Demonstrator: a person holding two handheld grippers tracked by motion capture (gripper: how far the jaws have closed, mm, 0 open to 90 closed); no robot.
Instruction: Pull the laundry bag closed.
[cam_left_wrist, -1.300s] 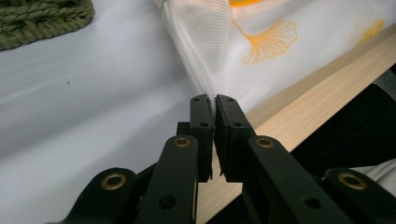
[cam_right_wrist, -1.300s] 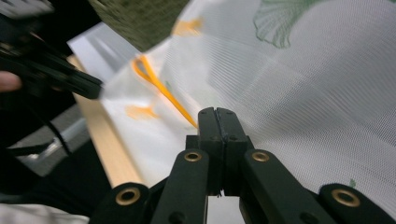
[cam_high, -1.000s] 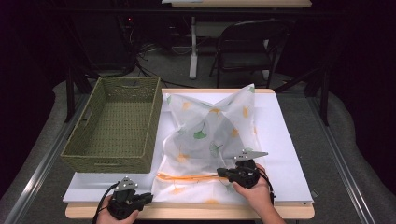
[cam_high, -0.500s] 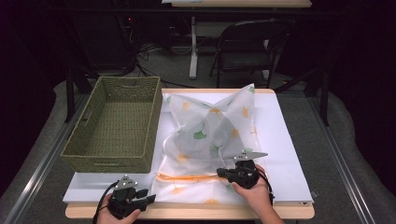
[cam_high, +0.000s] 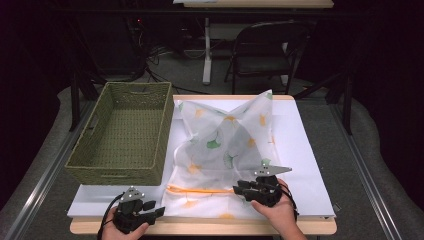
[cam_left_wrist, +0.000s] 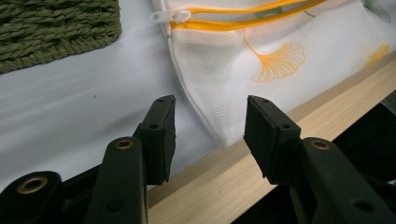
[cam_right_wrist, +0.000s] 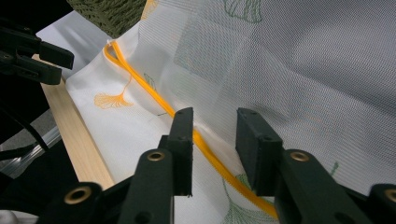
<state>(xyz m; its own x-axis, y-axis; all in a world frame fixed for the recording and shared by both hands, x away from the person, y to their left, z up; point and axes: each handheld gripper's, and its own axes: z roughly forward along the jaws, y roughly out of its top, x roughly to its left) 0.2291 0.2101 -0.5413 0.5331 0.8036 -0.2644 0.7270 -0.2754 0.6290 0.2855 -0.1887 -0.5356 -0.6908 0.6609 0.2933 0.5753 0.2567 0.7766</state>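
At the near edge of the table (cam_high: 310, 150), around seven o'clock, the left gripper (cam_high: 159, 212) sits low over the wooden lip. Its jaws have just been opening and now stand parted with nothing between them; in the left gripper view they frame the bare corner of the mesh laundry bag (cam_left_wrist: 261, 56) without touching it. The white zipper pull (cam_left_wrist: 170, 17) lies just beyond, at the end of the orange zipper (cam_left_wrist: 243, 22).

At about five o'clock the right gripper (cam_high: 238, 186) rests over the bag's near hem. Its jaws have also just sprung apart, released: in the right gripper view the orange zipper (cam_right_wrist: 154, 95) runs between them, yet the pads do not press on it. A second ago both grippers looked clenched; now both have let go, and the bag lies flat where it was.

My reading is that the zip is drawn closed and this hold is finished, so the next grasp can be for lifting or folding.

Farther out, the bag spreads toward twelve o'clock, its far corners peaked up. At ten o'clock stands the woven green basket (cam_high: 120, 172), just beside the bag. Beyond the table, a folding chair (cam_high: 265, 50).
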